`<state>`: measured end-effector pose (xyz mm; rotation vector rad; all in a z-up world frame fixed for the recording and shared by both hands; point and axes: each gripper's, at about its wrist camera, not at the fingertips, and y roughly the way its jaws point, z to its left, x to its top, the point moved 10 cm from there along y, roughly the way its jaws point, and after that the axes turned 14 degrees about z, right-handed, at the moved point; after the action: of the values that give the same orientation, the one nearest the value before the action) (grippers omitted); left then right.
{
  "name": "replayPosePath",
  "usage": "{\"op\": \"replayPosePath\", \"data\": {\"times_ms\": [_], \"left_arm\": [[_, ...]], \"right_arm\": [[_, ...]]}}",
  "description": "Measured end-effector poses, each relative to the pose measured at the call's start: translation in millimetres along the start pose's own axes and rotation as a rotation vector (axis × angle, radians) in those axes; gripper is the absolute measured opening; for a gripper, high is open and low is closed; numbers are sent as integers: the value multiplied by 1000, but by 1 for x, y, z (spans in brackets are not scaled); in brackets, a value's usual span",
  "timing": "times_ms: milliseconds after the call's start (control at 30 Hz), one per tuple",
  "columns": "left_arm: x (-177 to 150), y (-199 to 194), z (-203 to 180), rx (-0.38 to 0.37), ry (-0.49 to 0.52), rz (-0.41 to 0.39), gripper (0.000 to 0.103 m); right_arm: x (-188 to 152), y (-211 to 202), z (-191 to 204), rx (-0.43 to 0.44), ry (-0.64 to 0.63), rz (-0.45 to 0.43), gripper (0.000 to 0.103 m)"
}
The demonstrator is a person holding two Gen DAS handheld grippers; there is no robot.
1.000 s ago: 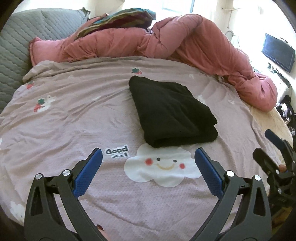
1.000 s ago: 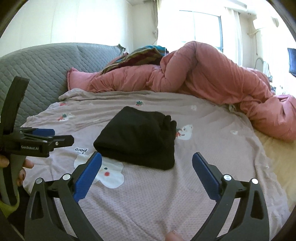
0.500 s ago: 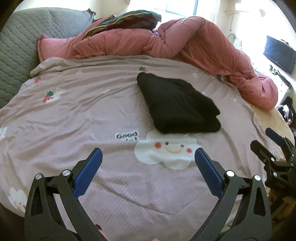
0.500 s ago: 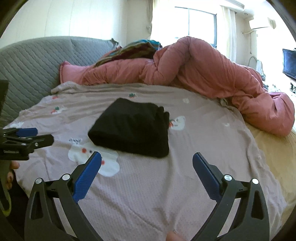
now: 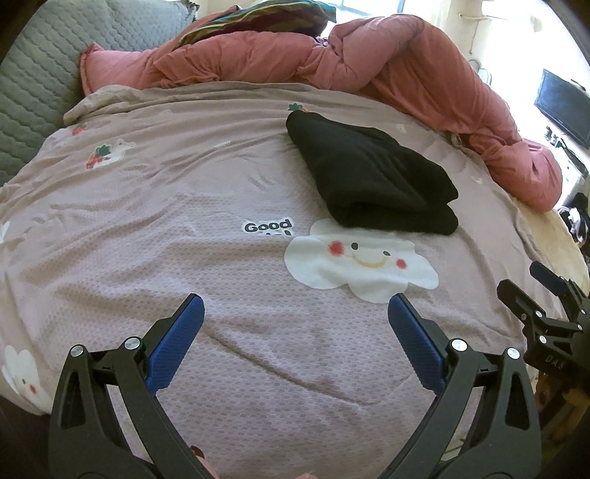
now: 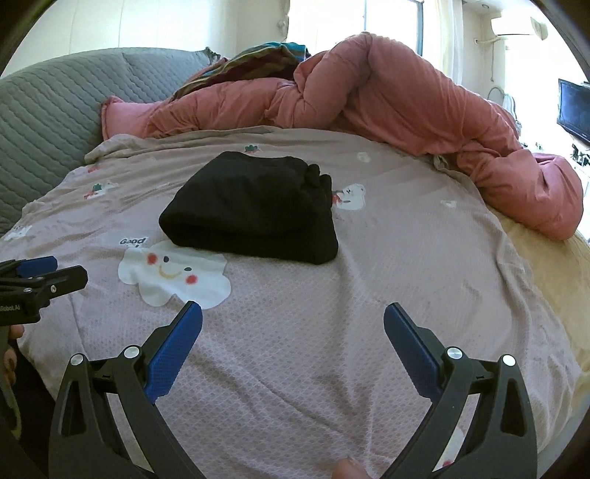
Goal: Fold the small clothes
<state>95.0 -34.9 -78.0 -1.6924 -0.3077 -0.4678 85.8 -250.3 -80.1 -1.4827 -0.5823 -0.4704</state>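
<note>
Folded black garment (image 5: 372, 184) lies beyond the cloud print (image 5: 359, 263); both grippers (image 5: 295, 313) (image 6: 293, 318) spread, empty, apparently finished.

A bed (image 5: 184, 258) covered by a mauve sheet printed with smiling clouds; a grey quilted headboard (image 6: 48, 110) at its left; a rumpled pink duvet (image 6: 405, 107) heaped along the far side, a striped cloth (image 6: 258, 59) on top; pale walls; a bright window (image 6: 398, 18) behind; a dark screen (image 5: 562, 107) at the right.
</note>
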Motion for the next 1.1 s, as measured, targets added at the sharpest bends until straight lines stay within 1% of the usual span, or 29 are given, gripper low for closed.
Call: {"op": "replayPosePath", "data": {"times_ms": [300,500,1100], "left_arm": [[-1,-2,0,31,8,-2,93],[-2,-2,-2,37,16,4,93],[-1,-5,1,32,3,4,93]], "right_arm": [[2,-4,0,0,-3,-10,98],[4,-7,-1,-1,-2,-16,98],[5,-10,-1,0,0,-18,98]]}}
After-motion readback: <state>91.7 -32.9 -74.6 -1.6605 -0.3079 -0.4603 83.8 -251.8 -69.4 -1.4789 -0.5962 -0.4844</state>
